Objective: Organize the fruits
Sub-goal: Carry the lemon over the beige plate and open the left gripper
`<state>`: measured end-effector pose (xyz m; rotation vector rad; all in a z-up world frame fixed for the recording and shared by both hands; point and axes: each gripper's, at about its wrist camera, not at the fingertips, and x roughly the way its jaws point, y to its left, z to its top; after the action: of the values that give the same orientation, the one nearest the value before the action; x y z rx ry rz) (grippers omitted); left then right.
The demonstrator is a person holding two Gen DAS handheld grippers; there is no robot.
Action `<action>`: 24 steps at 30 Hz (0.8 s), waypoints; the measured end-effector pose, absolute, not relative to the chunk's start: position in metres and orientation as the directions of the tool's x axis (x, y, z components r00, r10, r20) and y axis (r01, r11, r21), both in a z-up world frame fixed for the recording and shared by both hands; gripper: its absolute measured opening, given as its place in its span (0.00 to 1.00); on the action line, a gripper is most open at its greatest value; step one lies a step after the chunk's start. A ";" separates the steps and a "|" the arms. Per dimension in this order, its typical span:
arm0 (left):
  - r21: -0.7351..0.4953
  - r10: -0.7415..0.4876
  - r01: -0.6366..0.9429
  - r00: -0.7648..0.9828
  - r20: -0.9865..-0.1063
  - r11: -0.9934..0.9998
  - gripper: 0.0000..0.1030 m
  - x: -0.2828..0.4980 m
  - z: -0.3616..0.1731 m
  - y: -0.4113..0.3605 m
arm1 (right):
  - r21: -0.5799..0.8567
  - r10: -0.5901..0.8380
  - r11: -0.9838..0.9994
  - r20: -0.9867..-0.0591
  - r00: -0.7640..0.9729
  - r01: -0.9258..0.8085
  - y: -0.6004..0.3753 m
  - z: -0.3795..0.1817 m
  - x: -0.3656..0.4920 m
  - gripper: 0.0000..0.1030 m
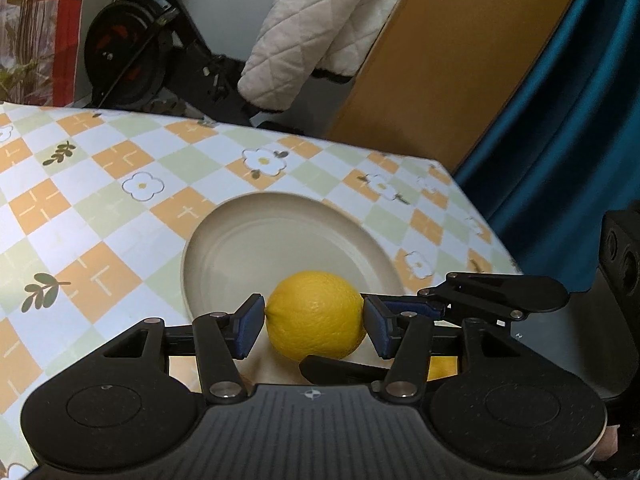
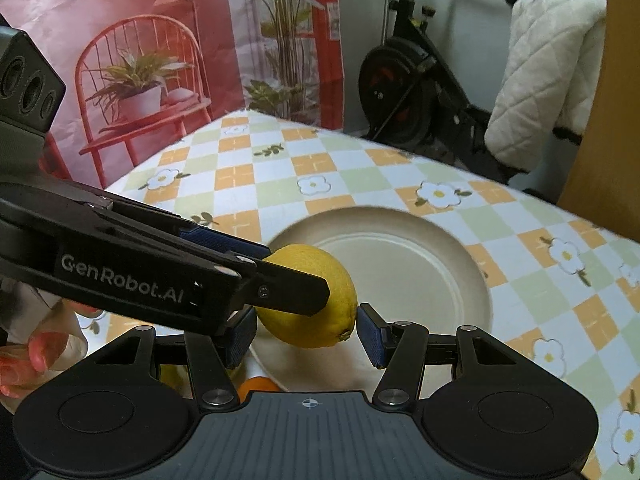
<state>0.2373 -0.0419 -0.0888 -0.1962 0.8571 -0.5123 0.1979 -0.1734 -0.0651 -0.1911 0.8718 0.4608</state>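
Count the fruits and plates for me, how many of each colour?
Yellow lemon: 1
Orange fruit, mostly hidden below the right gripper: 1
Cream plate: 1
Total: 3

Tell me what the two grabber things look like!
Both grippers, left gripper and right gripper, are matte black with round ribbed bases, silver screws, jointed bars and blue fingertip pads. One arm reads "GenRobot.AI" in white letters.

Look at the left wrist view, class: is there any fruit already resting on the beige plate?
No. The plate shows a bare surface, and the only lemon is held above it between the left gripper's pads.
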 end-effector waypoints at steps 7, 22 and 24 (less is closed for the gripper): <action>-0.355 -0.485 0.334 0.524 -0.700 0.873 0.57 0.246 -0.103 -0.042 | 0.050 0.315 0.886 -0.794 0.520 -0.461 -0.175 -0.081 0.212 0.50; -0.354 -0.464 0.300 0.536 -0.705 0.886 0.62 0.251 -0.107 -0.039 | 0.006 0.295 0.887 -0.777 0.556 -0.462 -0.171 -0.079 0.215 0.52; -0.341 -0.449 0.293 0.552 -0.702 0.893 0.62 0.250 -0.103 -0.038 | -0.007 0.285 0.889 -0.776 0.563 -0.459 -0.173 -0.077 0.214 0.53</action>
<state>0.2500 -0.0378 -0.1032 -0.1926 0.8831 -0.4419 0.2141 -0.1730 -0.0772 -0.2176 0.8698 0.4415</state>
